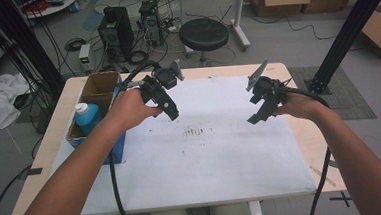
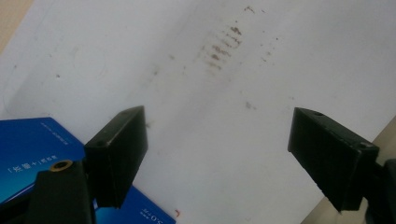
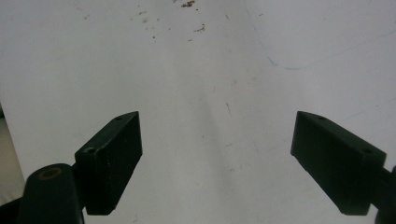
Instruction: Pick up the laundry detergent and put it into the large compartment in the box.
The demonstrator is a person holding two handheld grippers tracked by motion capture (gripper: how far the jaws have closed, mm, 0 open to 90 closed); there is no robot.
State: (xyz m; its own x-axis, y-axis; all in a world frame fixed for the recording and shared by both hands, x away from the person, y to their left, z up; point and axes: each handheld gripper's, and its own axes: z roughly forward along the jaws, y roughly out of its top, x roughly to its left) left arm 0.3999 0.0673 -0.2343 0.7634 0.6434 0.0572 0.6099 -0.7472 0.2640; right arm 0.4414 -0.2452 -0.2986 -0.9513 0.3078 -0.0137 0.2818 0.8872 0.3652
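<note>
My left gripper (image 1: pixel 171 113) is held above the left part of the white sheet (image 1: pixel 206 156), tilted down, and in the left gripper view its jaws (image 2: pixel 217 140) stand wide apart with nothing between them. Brown smudges (image 1: pixel 195 132) mark the sheet's middle, and the same smudges (image 2: pixel 219 49) lie ahead of the left jaws. My right gripper (image 1: pixel 256 117) hovers over the right part of the sheet. Its jaws (image 3: pixel 217 140) are open and empty above bare white paper.
A blue-sided cardboard box (image 1: pixel 95 101) stands at the table's left edge, holding a blue bottle with a white cap (image 1: pixel 85 116). The box's blue side (image 2: pixel 32 154) shows beside my left jaw. A black stool (image 1: pixel 203 35), computers and cables sit on the floor beyond the table.
</note>
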